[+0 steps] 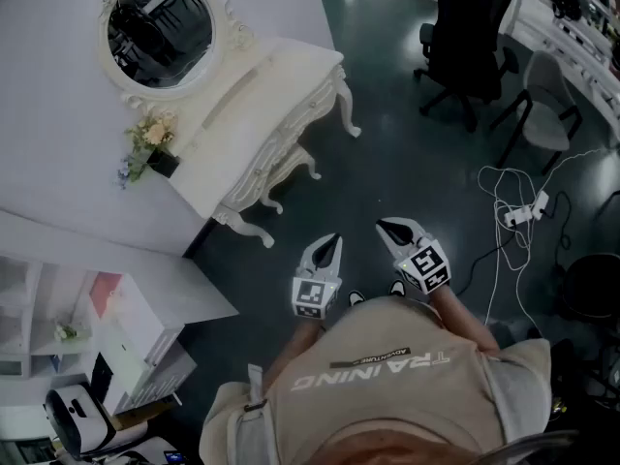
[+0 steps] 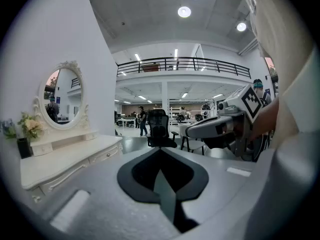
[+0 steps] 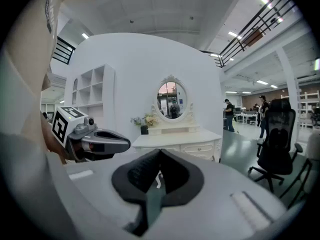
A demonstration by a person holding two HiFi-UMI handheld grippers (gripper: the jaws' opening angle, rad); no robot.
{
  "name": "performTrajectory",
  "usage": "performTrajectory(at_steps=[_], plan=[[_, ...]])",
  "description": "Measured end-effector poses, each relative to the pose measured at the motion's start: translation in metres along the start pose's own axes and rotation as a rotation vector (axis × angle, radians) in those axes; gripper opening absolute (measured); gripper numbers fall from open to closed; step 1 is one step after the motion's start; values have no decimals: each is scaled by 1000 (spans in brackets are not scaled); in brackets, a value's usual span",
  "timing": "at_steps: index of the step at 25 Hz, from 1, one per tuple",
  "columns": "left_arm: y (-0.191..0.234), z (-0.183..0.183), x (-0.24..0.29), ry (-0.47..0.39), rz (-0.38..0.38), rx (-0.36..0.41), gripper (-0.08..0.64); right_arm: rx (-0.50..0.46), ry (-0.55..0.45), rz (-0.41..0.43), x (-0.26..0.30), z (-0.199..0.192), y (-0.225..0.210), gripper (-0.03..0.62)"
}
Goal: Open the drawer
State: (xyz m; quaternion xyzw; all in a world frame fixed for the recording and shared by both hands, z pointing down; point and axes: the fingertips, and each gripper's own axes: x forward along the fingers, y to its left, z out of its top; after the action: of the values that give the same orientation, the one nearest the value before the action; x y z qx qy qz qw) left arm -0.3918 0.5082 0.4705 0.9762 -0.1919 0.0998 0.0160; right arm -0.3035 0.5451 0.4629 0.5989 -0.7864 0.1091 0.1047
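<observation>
A white carved dressing table (image 1: pixel 262 95) with an oval mirror (image 1: pixel 160 29) stands against the wall at the upper left. Its drawers (image 3: pixel 197 147) with small knobs run along the front; one drawer (image 2: pixel 105 155) also shows in the left gripper view, and all look closed. My left gripper (image 1: pixel 332 241) and right gripper (image 1: pixel 385 227) are held side by side close to the person's body, well short of the table. Both point towards it over the dark floor. The left gripper (image 2: pixel 160 150) is shut and empty. On the right gripper (image 3: pixel 159 152) the jaws also meet, with nothing held.
A vase of flowers (image 1: pixel 150 139) stands on the tabletop's left end. A black office chair (image 1: pixel 465 37) and a grey chair (image 1: pixel 547 105) stand at the far right. White cables and a power strip (image 1: pixel 528 211) lie on the floor. White shelving (image 1: pixel 77 318) fills the lower left.
</observation>
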Motion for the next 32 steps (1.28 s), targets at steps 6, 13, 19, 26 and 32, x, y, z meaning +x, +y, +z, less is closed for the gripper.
performTrajectory(at_steps=[6,13,19,26,32], plan=[[8,-7,-20,34,-8,0,8,27,3,-4,9,-4,21,2],[31,-22,-23,78,-71,-23,8,79,-38,-36,26,-1,24,3],[42,-50,-3,100,-131,-69,8,116,-22,-89,26,-19,25,3],[52,-66,28,92,-61,-212,6,141,1,-86,30,-30,4,3],[63,-31,95,79,-79,-208,8,119,-17,-69,80,-5,-51,3]])
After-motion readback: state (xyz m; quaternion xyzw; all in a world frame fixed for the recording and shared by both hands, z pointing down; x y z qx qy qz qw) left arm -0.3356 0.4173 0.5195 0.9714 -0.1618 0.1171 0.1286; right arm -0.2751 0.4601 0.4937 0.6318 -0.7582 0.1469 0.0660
